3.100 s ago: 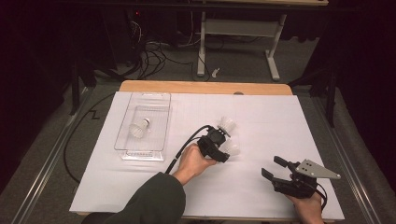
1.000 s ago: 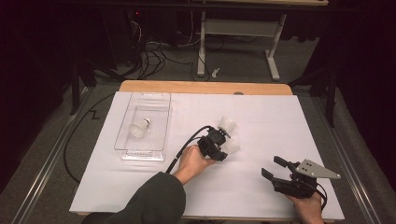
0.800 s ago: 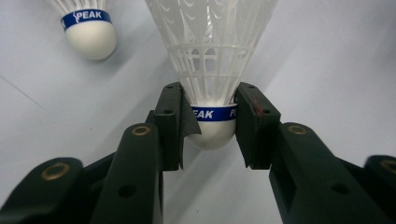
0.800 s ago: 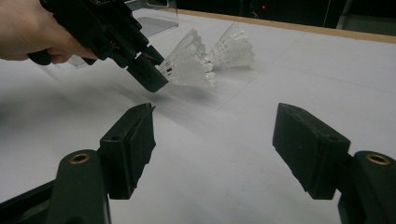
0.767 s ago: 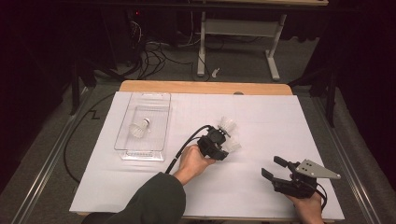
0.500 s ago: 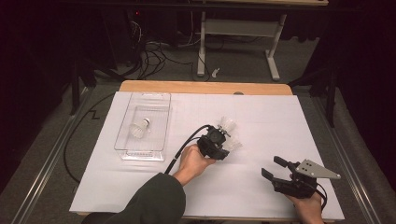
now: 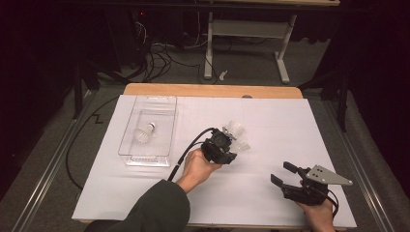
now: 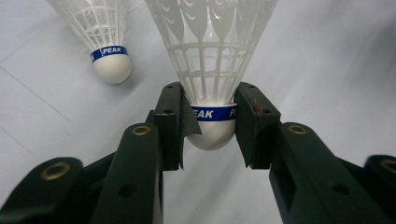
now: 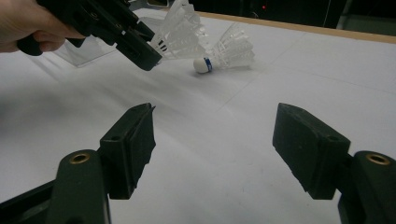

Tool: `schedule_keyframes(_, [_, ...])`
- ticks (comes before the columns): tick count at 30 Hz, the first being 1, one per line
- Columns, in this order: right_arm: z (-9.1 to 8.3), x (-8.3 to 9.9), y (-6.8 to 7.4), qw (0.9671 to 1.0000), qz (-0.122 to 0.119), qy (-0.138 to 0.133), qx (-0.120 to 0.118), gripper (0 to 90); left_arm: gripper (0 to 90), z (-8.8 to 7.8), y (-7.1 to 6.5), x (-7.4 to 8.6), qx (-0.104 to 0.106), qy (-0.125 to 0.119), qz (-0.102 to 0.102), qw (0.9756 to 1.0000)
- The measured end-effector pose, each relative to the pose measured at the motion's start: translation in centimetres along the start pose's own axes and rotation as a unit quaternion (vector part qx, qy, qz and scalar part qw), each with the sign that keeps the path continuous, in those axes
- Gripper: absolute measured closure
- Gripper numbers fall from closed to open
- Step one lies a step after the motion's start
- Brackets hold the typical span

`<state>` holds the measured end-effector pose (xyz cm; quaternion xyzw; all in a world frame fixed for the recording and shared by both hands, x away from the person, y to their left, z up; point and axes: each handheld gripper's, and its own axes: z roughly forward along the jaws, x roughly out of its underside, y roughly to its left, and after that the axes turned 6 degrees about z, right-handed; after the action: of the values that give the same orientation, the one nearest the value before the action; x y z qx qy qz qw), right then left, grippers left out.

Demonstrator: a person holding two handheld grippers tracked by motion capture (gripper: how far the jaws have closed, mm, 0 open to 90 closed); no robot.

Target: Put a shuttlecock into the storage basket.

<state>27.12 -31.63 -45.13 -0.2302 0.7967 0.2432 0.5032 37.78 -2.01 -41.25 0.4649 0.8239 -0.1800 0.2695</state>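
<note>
My left gripper (image 7: pixel 233 149) (image 8: pixel 211 100) is shut on the cork base of a white plastic shuttlecock (image 7: pixel 243 145) (image 8: pixel 210 56), at its blue band, with the skirt pointing away from me. A second shuttlecock (image 7: pixel 235 128) (image 8: pixel 105 51) lies on the white sheet just beyond it and stands apart from the held one. A third shuttlecock (image 7: pixel 144 134) lies inside the clear plastic tray (image 7: pixel 129 157) at the left. My right gripper (image 7: pixel 279 172) (image 9: pixel 215 121) rests near the front right of the table, open, with nothing between its jaws. In the right gripper view the left gripper (image 9: pixel 148 55) holds its shuttlecock (image 9: pixel 180 28) above the sheet.
A white sheet (image 7: pixel 270 116) covers the wooden table (image 7: pixel 212 90). The left gripper's black cable (image 7: pixel 191 147) trails back along the forearm. Beyond the table's far edge are a metal frame (image 7: pixel 246 29) and loose cables (image 7: pixel 159 53) on the floor.
The left gripper and its shuttlecock have shifted slightly toward the loose shuttlecock. The right gripper has stayed where it was.
</note>
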Motion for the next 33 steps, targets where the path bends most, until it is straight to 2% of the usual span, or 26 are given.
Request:
schedule_keyframes(17, [0.0,0.0,0.0,1.0,0.0,0.0,0.0,29.8,65.4,-1.9,0.2,0.4,-0.007,-0.025,-0.005,0.9997])
schedule_keyframes(33, [0.0,0.0,0.0,1.0,0.001,0.0,0.0,29.8,65.4,-3.2,0.9,0.8,-0.016,-0.033,-0.013,0.9992])
